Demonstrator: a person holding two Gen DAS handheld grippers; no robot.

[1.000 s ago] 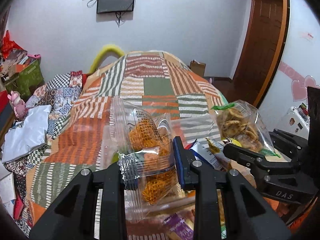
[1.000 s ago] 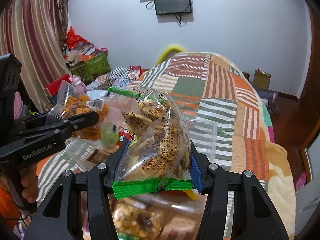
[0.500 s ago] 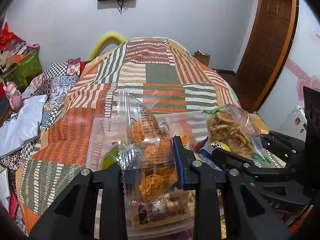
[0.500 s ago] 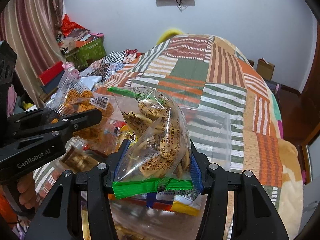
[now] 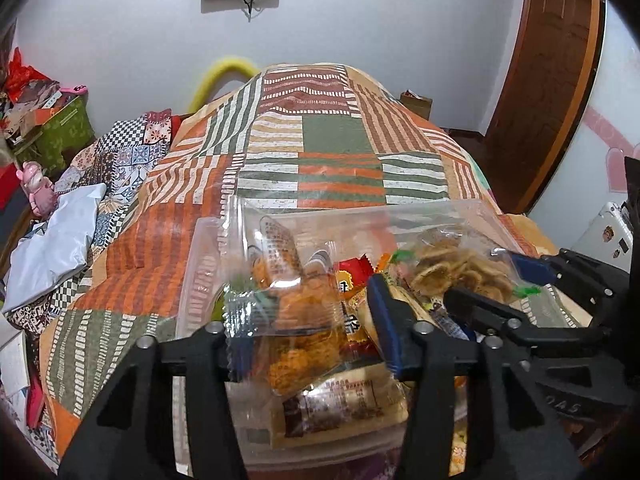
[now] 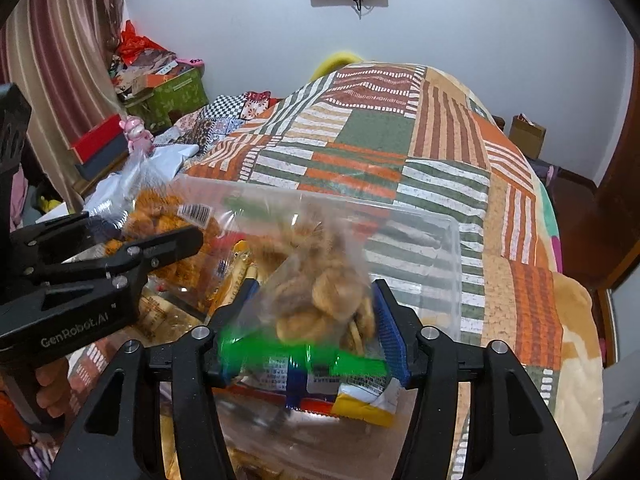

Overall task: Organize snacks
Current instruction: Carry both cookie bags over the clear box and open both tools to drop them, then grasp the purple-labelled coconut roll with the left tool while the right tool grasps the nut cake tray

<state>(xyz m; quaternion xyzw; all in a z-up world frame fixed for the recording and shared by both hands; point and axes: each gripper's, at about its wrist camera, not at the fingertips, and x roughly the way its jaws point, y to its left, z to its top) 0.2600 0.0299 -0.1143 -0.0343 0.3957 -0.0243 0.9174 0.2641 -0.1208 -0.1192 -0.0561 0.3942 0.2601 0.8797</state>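
My left gripper is open, with a clear bag of orange snacks loose and blurred between its fingers, over a clear plastic bin of packets. My right gripper is open too, with a green-edged bag of brown cookies slipping between its fingers above the same bin. The right gripper and cookie bag show at the right of the left wrist view. The left gripper and orange bag show at the left of the right wrist view.
The bin sits on a patchwork striped bedspread. Brown, red and yellow packets lie in the bin. Clothes and a grey bag lie at the left. A wooden door stands at the right.
Both grippers have lowered toward the bin and opened. The orange bag and the cookie bag, held tight a second ago, have loosened and are now blurred and dropping.
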